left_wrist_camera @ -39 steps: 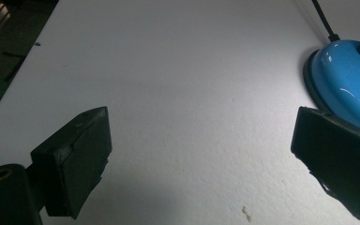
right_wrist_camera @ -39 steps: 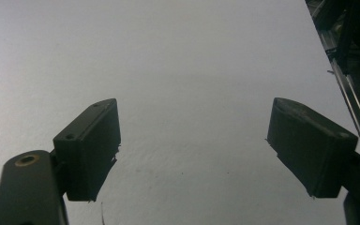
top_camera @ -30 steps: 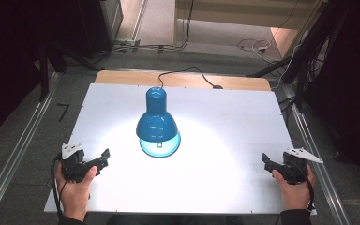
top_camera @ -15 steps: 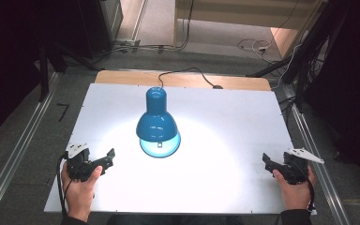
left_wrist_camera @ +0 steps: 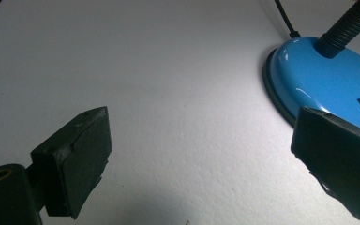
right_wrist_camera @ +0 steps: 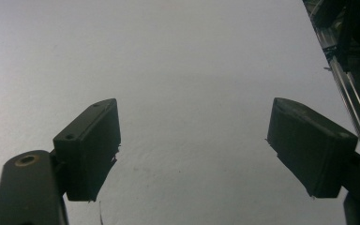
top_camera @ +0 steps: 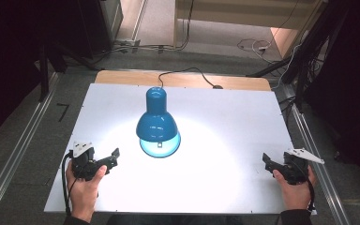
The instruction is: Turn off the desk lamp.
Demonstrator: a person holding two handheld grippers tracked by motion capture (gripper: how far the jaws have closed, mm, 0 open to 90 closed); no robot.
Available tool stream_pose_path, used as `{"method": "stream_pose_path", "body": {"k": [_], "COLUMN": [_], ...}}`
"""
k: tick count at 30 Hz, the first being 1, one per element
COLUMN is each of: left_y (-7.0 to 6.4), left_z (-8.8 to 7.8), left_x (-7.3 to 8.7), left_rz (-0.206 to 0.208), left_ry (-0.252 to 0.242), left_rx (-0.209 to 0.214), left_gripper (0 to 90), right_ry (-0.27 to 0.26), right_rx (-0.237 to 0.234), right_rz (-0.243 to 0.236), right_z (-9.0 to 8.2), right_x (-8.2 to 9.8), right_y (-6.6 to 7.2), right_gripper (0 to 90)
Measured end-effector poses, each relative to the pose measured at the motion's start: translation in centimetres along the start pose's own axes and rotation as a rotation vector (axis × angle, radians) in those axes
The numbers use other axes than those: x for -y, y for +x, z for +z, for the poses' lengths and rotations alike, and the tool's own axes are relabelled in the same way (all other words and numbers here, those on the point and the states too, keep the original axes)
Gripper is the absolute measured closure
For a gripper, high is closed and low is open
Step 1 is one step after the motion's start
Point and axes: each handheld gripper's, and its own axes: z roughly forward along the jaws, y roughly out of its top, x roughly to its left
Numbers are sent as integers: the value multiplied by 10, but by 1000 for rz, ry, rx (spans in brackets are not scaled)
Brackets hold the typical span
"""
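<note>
Left gripper (top_camera: pixel 114 156): near-left on the table (top_camera: pixel 234 122), hand-held, jaws apart, empty, angled toward the blue lamp (top_camera: pixel 157 124) at table centre. Right gripper (top_camera: pixel 267 161): near-right, jaws apart, empty. No legible writing.

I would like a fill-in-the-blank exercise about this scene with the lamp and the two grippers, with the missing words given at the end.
1. The lamp on the white table has the colour ____.
2. The lamp is switched ____, since a bright pool of light lies on the table below its shade.
3. Both the left gripper and the right gripper have their jaws ____, holding nothing.
4. In the left gripper view, a black rocker ____ sits on the lamp's round base.

Missing words: blue; on; open; switch
</note>
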Motion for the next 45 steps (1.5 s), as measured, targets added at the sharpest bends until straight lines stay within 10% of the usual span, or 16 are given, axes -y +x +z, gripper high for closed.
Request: {"method": "stream_pose_path", "body": {"k": [45], "left_y": [-31], "left_z": [12], "left_x": [-3], "left_rz": [51], "left_ry": [6], "left_rx": [51], "left_gripper": [66], "right_ry": [7], "right_rx": [-2], "right_rz": [0], "right_z": [1], "right_x": [0], "right_y": [0], "right_gripper": [161]}}
